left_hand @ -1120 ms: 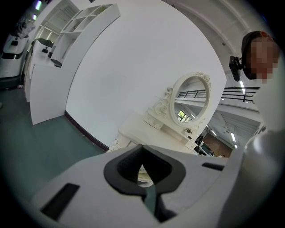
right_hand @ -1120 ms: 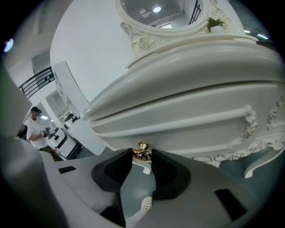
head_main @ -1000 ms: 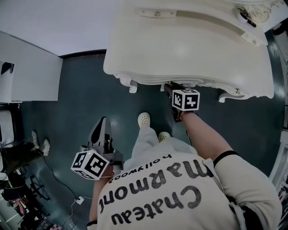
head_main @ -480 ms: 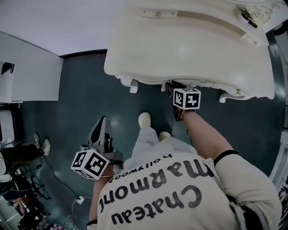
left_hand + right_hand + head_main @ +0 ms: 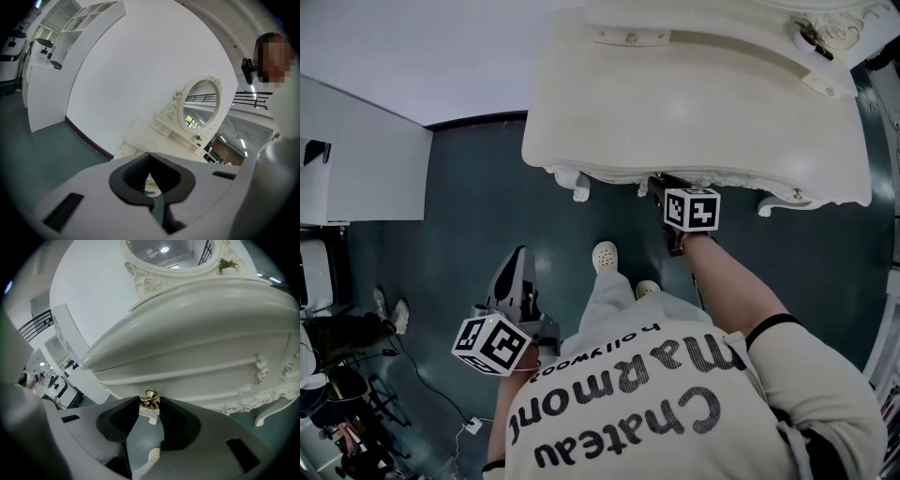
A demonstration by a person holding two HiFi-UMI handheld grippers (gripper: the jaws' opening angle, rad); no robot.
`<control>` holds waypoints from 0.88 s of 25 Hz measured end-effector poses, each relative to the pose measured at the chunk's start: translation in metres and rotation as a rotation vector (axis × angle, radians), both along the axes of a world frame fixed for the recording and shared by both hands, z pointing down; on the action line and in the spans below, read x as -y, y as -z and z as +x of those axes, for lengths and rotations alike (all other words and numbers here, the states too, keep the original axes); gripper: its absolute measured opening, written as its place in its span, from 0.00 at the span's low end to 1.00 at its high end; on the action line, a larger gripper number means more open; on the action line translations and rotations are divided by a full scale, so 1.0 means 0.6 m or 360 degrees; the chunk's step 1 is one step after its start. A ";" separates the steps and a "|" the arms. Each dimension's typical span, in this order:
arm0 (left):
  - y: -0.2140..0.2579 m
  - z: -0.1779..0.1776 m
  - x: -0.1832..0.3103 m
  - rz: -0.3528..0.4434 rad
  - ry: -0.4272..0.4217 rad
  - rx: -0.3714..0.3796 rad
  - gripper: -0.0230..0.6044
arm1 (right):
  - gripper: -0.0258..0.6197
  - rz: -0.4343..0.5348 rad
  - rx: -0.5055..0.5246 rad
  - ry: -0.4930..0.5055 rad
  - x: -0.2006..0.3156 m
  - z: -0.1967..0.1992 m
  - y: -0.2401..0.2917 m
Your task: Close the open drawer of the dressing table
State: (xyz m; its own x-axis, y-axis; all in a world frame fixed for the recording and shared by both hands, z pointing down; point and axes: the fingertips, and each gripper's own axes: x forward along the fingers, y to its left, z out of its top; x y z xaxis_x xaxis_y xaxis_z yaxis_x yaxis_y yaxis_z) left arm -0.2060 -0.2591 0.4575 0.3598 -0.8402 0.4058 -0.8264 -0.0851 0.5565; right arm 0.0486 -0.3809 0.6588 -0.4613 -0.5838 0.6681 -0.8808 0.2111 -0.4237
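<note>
The cream dressing table [image 5: 703, 103] stands against the white wall, with its oval mirror [image 5: 199, 105] on top. In the head view its top hides the drawer. My right gripper [image 5: 663, 190] reaches under the table's front edge. In the right gripper view the jaws [image 5: 150, 406] are shut on the small gold drawer knob [image 5: 149, 401], and the drawer front [image 5: 197, 376] looks about level with the carved front. My left gripper [image 5: 517, 261] hangs low by the person's side, far from the table, jaws [image 5: 150, 177] together and holding nothing.
The person's white shoes [image 5: 604, 254] stand on the dark green floor just before the table. A white cabinet [image 5: 356, 155] lines the left wall. A cable [image 5: 422, 375] and dark clutter [image 5: 347, 412] lie at the lower left. A carved table leg [image 5: 272, 411] curves down on the right.
My right gripper stays at the table's front, a touch closer in. The left gripper has barely moved. The head view has shifted slightly.
</note>
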 end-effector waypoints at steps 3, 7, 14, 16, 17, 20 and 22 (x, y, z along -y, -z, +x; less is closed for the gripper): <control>-0.004 0.002 0.004 0.0005 -0.0036 -0.0011 0.05 | 0.28 -0.0029 0.0028 0.0013 -0.008 -0.002 0.003; -0.004 0.009 0.009 0.0014 -0.0074 -0.0035 0.05 | 0.42 -0.0094 0.0057 0.0106 -0.043 -0.012 0.008; 0.003 0.043 0.015 0.0052 -0.0174 -0.0067 0.05 | 0.38 -0.0303 0.0230 -0.0253 -0.108 0.015 0.034; 0.008 0.058 0.015 0.0066 -0.0195 -0.0078 0.05 | 0.25 -0.0240 0.0251 -0.0310 -0.118 0.029 0.061; 0.012 0.065 0.015 0.0075 -0.0205 -0.0082 0.05 | 0.20 -0.0194 0.0256 -0.0330 -0.120 0.036 0.078; 0.026 0.088 0.015 0.0111 -0.0234 -0.0081 0.05 | 0.15 -0.0034 0.0301 -0.0370 -0.115 0.052 0.136; 0.035 0.104 0.013 0.0137 -0.0246 -0.0075 0.05 | 0.14 0.0074 0.0351 -0.0380 -0.111 0.058 0.177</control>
State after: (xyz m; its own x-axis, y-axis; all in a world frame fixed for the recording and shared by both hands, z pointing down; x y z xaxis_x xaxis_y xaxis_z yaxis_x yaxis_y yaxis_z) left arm -0.1436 -0.2672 0.4368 0.5043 -0.8043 0.3143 -0.7731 -0.2583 0.5793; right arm 0.0835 -0.3144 0.5525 -0.4386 -0.7205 0.5372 -0.7958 0.0336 -0.6047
